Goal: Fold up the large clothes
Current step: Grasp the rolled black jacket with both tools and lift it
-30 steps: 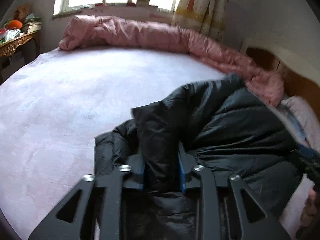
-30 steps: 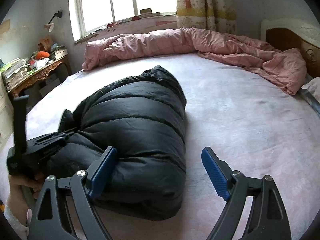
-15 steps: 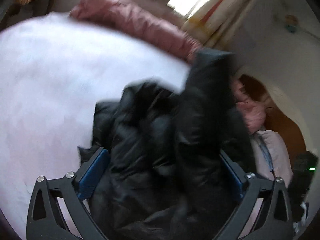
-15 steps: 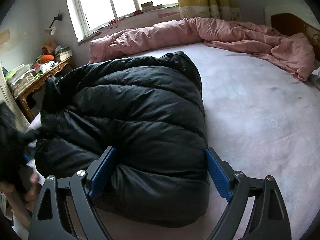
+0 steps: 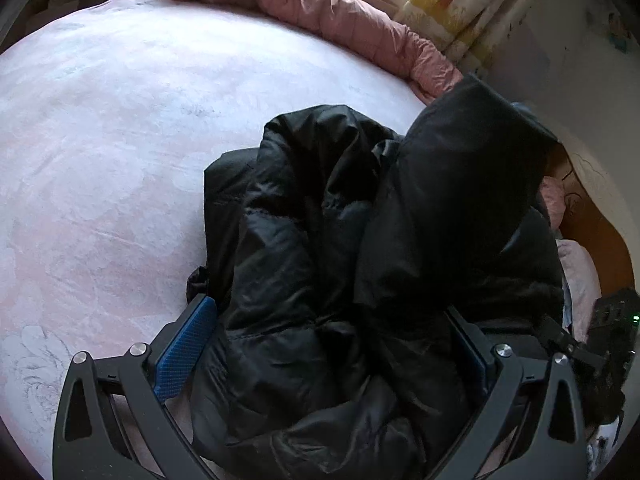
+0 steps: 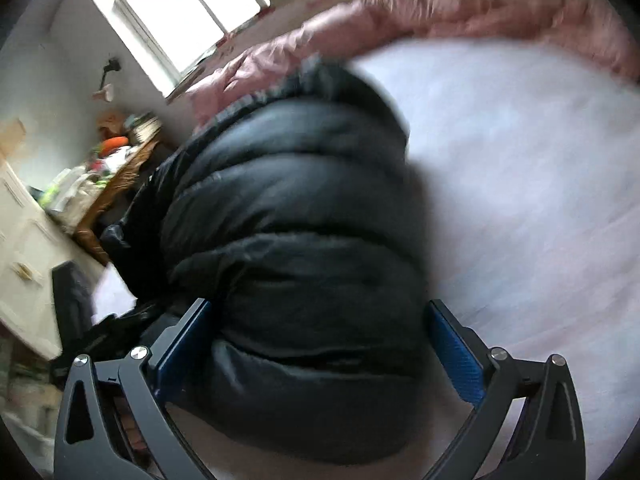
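Note:
A black puffer jacket (image 5: 320, 240) lies bunched on the pale pink bed sheet (image 5: 120, 140). In the left wrist view my left gripper (image 5: 328, 308) straddles its crumpled near end, jaws wide, the blue left pad (image 5: 184, 344) bare and beside the fabric, the right pad hidden by it. In the blurred right wrist view the quilted jacket (image 6: 288, 220) fills the space between the fingers of my right gripper (image 6: 318, 306). Its jaws are opening, and the right pad (image 6: 456, 356) stands apart from the fabric. The other gripper's body (image 5: 608, 332) shows at the right edge.
A rumpled pink duvet (image 5: 320, 8) runs along the far side of the bed below a window (image 6: 200, 8) and curtain (image 5: 460, 12). A wooden headboard (image 5: 600, 232) is at the right. A cluttered wooden side table (image 6: 116, 184) and white cabinet (image 6: 20, 240) stand beside the bed.
The left gripper let go of the jacket fold it pinched and now stands wide over the heap. Both grippers sank closer to the jacket and rolled; the right jaws widened.

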